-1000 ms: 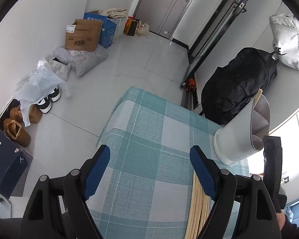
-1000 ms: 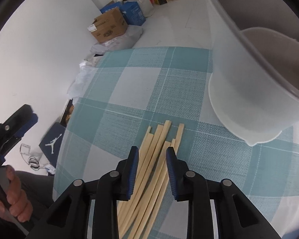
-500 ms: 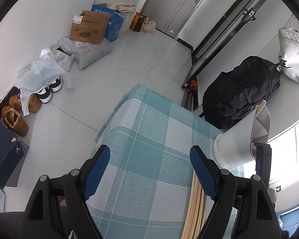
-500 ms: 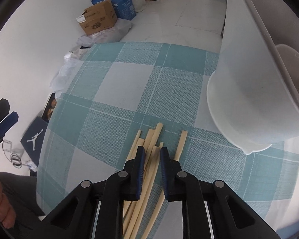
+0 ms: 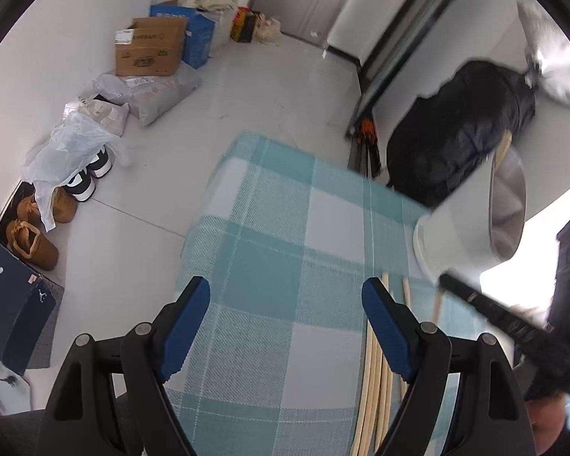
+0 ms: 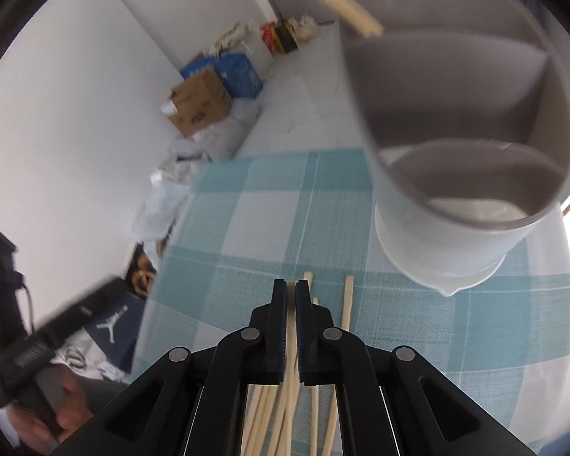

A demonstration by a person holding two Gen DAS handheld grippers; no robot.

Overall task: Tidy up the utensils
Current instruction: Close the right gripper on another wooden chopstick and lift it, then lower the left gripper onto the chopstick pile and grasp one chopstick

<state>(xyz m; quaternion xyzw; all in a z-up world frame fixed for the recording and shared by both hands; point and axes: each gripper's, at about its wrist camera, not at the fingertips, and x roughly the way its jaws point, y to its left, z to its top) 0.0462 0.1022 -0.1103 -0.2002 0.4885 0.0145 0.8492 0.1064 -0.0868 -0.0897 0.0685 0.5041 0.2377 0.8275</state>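
Several pale wooden chopsticks (image 6: 347,304) lie in a loose bundle on the teal checked tablecloth (image 6: 247,243). My right gripper (image 6: 291,288) is shut on one chopstick, pinched between its blue pads, lifted above the bundle. The white utensil holder (image 6: 456,152) with inner dividers stands just ahead to the right; one chopstick (image 6: 330,0) leans out of its far rim. My left gripper (image 5: 285,304) is open and empty over the cloth, left of the chopsticks (image 5: 372,391). The holder (image 5: 475,220) shows at its right.
Beyond the table edge the floor holds a cardboard box (image 5: 148,49), plastic bags (image 5: 72,144), shoes (image 5: 30,243) and a black backpack (image 5: 459,129). The right gripper's body (image 5: 505,319) crosses the lower right of the left wrist view.
My right gripper closed on a chopstick and rose with it toward the holder. My left gripper stayed open and drifted slightly.
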